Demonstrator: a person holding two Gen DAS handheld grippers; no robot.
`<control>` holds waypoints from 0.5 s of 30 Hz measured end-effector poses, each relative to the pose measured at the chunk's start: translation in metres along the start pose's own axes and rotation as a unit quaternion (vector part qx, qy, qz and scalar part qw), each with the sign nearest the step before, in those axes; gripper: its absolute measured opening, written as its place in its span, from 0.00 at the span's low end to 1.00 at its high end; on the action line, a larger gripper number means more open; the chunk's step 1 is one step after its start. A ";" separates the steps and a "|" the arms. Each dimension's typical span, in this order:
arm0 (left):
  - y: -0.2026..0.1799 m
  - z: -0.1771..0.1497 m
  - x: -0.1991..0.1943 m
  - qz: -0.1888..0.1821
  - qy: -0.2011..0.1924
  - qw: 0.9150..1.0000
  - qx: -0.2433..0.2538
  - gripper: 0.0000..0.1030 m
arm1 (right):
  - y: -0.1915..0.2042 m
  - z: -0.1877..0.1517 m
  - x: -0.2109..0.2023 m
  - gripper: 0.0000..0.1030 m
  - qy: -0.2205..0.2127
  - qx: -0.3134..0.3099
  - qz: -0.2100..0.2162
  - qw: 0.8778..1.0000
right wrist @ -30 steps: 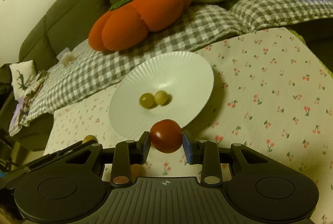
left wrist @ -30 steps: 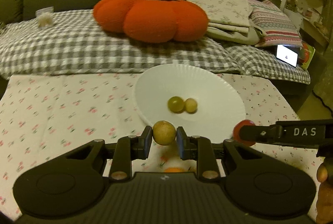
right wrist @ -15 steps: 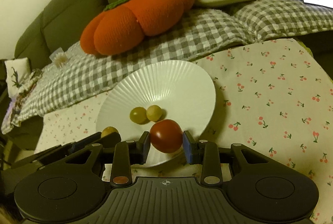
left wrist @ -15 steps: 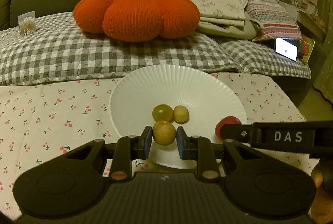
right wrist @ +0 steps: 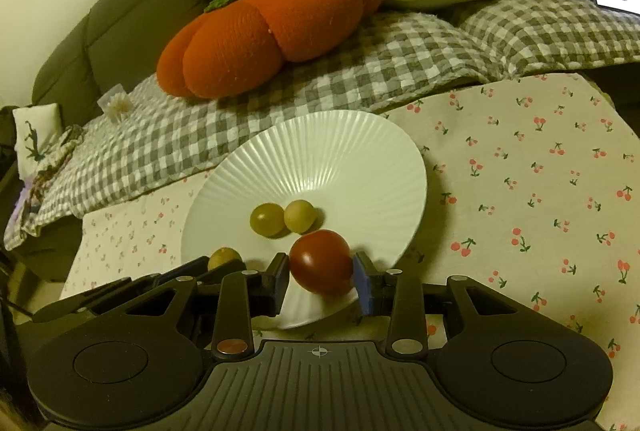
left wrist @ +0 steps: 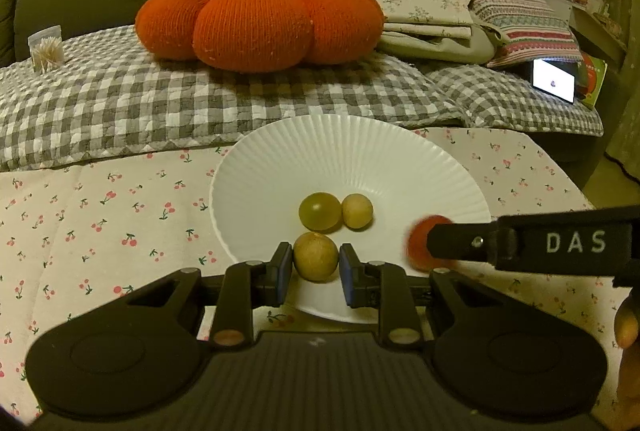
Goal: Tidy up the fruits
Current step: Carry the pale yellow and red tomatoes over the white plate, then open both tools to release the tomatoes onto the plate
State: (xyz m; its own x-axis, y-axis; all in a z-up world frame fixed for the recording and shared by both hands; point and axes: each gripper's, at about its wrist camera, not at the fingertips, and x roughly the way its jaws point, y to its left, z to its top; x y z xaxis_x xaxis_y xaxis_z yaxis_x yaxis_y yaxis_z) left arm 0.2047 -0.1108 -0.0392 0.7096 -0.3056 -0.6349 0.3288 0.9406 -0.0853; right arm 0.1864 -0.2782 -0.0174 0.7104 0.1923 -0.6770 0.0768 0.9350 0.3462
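Note:
A white ribbed plate (left wrist: pixel 360 151) (right wrist: pixel 360 147) sits on the cherry-print cloth and holds a green grape (left wrist: pixel 319 211) (right wrist: pixel 266 219) and a small tan fruit (left wrist: pixel 357 211) (right wrist: pixel 300 216). My left gripper (left wrist: pixel 315 263) is shut on a round tan fruit (left wrist: pixel 316 257) above the plate's near edge; that fruit also shows in the right wrist view (right wrist: pixel 224 258). My right gripper (right wrist: pixel 322 269) holds a red tomato (right wrist: pixel 321 262) (left wrist: pixel 418 243) over the plate's near right rim, its jaws slightly parted from it.
The cherry-print cloth (left wrist: pixel 100 215) (right wrist: pixel 540 171) covers the surface around the plate. Behind it lie a grey checked quilt (left wrist: pixel 120 103), an orange pumpkin cushion (left wrist: pixel 256 23), folded linens (left wrist: pixel 432 11) and a lit phone (left wrist: pixel 554 81) on a dark green sofa.
Both grippers have moved forward over the plate with their fruits. The right gripper's jaws have loosened a little around the tomato.

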 end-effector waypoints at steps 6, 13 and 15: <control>0.007 0.002 -0.011 -0.006 -0.008 1.000 -0.016 0.47 | 0.002 0.003 -0.009 0.38 -0.009 0.003 -0.001 1.000; 0.027 0.005 -0.027 0.002 0.001 0.998 -0.063 0.49 | -0.003 0.004 -0.023 0.38 -0.009 0.033 -0.003 0.999; 0.032 0.003 -0.031 0.005 0.010 0.997 -0.073 0.50 | -0.002 0.003 -0.027 0.38 -0.007 0.031 -0.007 0.999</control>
State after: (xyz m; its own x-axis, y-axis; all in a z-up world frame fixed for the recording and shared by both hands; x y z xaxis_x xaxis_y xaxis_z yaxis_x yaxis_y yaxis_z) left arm 0.1950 -0.0721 -0.0202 0.6992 -0.2953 -0.6511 0.2275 0.9553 -0.1889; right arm 0.1691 -0.2859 0.0016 0.7193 0.1748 -0.6724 0.1297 0.9170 0.3771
